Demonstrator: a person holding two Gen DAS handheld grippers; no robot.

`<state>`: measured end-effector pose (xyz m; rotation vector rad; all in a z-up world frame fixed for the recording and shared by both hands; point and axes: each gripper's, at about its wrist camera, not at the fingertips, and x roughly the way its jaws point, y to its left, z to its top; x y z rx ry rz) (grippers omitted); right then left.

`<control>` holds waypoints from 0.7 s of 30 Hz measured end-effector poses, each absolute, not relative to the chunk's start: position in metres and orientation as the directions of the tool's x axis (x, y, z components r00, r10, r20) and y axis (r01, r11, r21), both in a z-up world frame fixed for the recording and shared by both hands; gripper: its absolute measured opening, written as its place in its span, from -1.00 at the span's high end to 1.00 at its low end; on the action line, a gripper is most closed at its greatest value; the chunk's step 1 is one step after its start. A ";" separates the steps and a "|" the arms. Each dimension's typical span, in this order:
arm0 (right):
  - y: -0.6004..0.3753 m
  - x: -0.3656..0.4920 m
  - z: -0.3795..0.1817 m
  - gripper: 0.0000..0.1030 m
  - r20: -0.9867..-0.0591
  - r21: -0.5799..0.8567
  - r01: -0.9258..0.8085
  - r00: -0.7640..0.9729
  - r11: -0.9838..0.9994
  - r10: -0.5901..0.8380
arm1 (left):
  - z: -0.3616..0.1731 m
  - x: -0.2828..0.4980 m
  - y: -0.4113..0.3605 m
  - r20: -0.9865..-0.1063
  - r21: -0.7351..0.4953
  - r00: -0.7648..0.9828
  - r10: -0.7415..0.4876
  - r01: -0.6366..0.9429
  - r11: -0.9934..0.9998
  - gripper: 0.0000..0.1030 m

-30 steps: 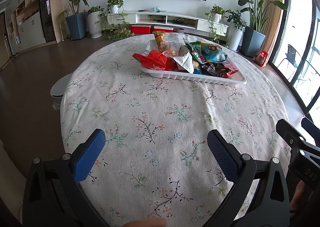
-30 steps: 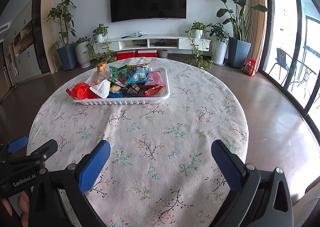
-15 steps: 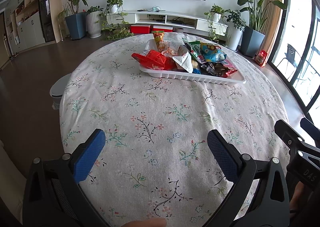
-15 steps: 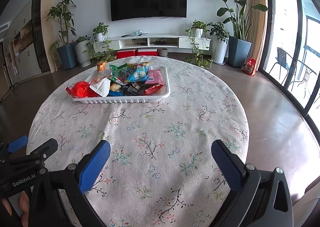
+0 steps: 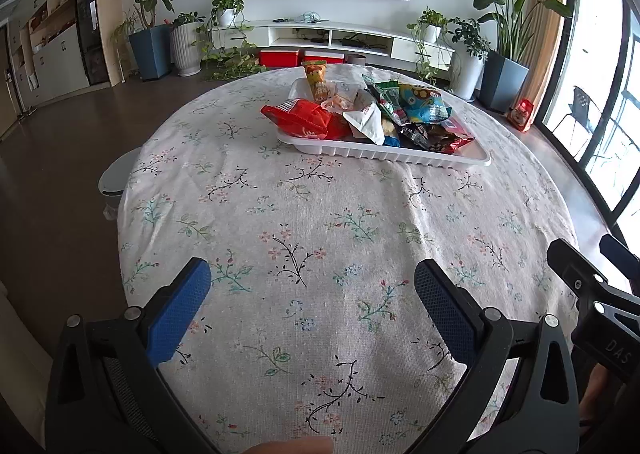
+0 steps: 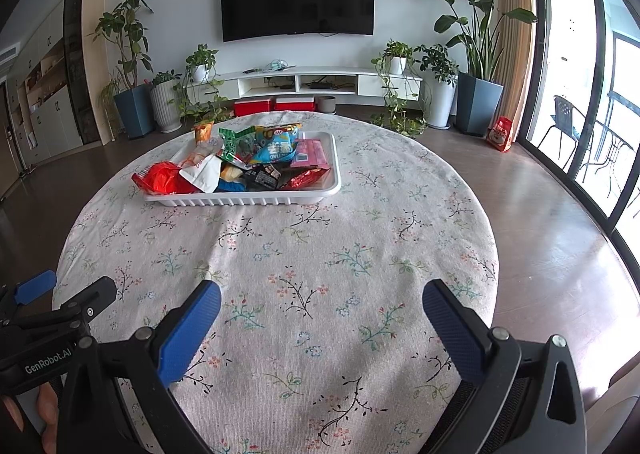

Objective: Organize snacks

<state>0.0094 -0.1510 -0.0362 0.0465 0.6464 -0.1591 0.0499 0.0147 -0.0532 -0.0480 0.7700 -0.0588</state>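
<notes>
A white tray (image 5: 384, 155) (image 6: 240, 199) heaped with several snack packets stands on the far half of the round table. A red packet (image 5: 300, 120) (image 6: 162, 178) hangs over its left end, a white pouch (image 5: 368, 122) (image 6: 204, 172) lies mid-front, and a blue-yellow bag (image 5: 424, 106) (image 6: 276, 144) sits behind. My left gripper (image 5: 312, 294) is open over the near tablecloth, nothing between its blue pads. My right gripper (image 6: 320, 318) is likewise open and empty, well short of the tray. Each gripper shows at the edge of the other's view.
A floral cloth (image 5: 320, 222) covers the round table (image 6: 360, 238). A grey stool (image 5: 114, 178) stands by the table's left edge. Potted plants (image 6: 128, 66), a low white TV shelf (image 6: 320, 80) and a wall TV line the back wall; glass doors are at right.
Both grippers have barely shifted, staying open; the tray sits slightly lower and closer in the left wrist view.
</notes>
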 end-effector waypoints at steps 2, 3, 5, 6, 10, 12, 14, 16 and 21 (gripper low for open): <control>-0.151 0.010 -0.036 -1.00 -0.603 -0.007 0.162 0.787 0.987 -0.133 | -0.053 0.050 0.015 -0.693 -0.064 0.717 -0.070 0.035 0.997 -1.00; -0.151 0.010 -0.036 -1.00 -0.603 -0.007 0.162 0.786 0.987 -0.133 | -0.053 0.050 0.015 -0.693 -0.065 0.718 -0.070 0.035 0.997 -1.00; -0.151 0.010 -0.036 -1.00 -0.603 -0.007 0.163 0.786 0.987 -0.134 | -0.053 0.050 0.014 -0.694 -0.064 0.717 -0.070 0.035 0.997 -1.00; -0.151 0.010 -0.037 -1.00 -0.605 -0.007 0.163 0.785 0.987 -0.134 | -0.053 0.050 0.014 -0.693 -0.063 0.717 -0.068 0.033 0.997 -1.00; -0.151 0.009 -0.038 -1.00 -0.605 -0.007 0.163 0.785 0.987 -0.134 | -0.053 0.050 0.014 -0.694 -0.063 0.716 -0.068 0.033 0.997 -1.00; -0.151 0.009 -0.038 -1.00 -0.606 -0.006 0.162 0.785 0.987 -0.133 | -0.053 0.050 0.014 -0.695 -0.062 0.715 -0.068 0.034 0.998 -1.00; -0.151 0.009 -0.039 -1.00 -0.606 -0.006 0.162 0.784 0.987 -0.132 | -0.054 0.050 0.014 -0.695 -0.065 0.716 -0.070 0.035 0.997 -1.00; -0.151 0.008 -0.039 -1.00 -0.607 -0.005 0.163 0.784 0.987 -0.132 | -0.054 0.050 0.014 -0.695 -0.068 0.715 -0.074 0.037 0.997 -1.00; -0.151 0.009 -0.039 -1.00 -0.608 -0.005 0.161 0.783 0.987 -0.131 | -0.053 0.050 0.013 -0.688 -0.061 0.722 -0.071 0.040 0.997 -1.00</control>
